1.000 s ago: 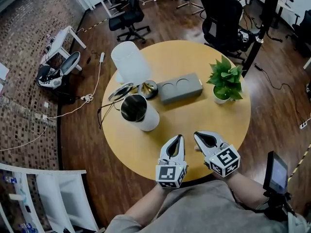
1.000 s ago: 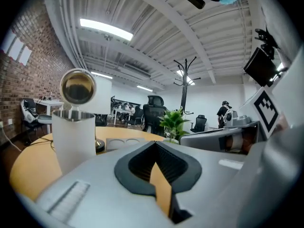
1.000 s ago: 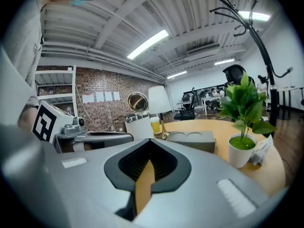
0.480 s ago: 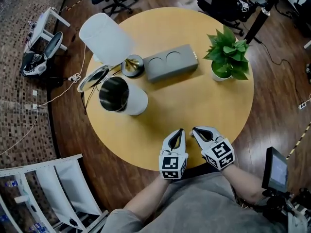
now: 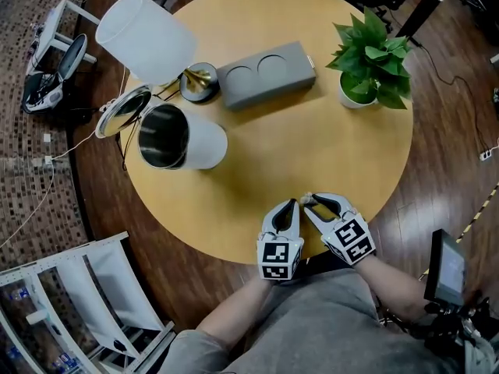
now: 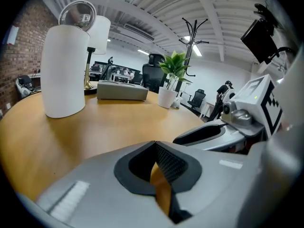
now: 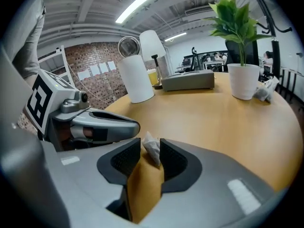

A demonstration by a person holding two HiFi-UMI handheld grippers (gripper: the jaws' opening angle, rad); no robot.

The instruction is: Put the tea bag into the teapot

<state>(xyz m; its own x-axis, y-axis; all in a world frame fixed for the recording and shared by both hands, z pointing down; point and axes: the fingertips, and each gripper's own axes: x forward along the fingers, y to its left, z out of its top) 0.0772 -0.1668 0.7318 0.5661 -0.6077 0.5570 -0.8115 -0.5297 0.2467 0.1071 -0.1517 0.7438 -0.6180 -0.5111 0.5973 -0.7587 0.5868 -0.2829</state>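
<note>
The white teapot [image 5: 181, 137] stands at the table's left with its lid [image 5: 122, 111] flipped open; it also shows as the teapot [image 6: 64, 70] and the teapot [image 7: 135, 77] in the gripper views. A small white tea bag [image 7: 152, 147] sits on the table between the pads of my right gripper [image 7: 151, 144]. Those jaws are opening, and a gap shows beside the bag. In the head view the tea bag [image 5: 306, 199] lies at the right gripper [image 5: 313, 203] tips. My left gripper [image 5: 286, 209] rests right beside it, shut and empty.
A white lamp [image 5: 146, 28] with a brass base, a grey box [image 5: 265, 74] and a potted plant [image 5: 373, 53] stand along the far half of the round wooden table [image 5: 312, 146]. The near table edge runs just under both grippers. Office chairs and cables surround the table.
The head view has tilted, so the table items sit higher in the picture. Both grippers stay at the near edge, their tips now closer together with the tea bag at the right one's tips.
</note>
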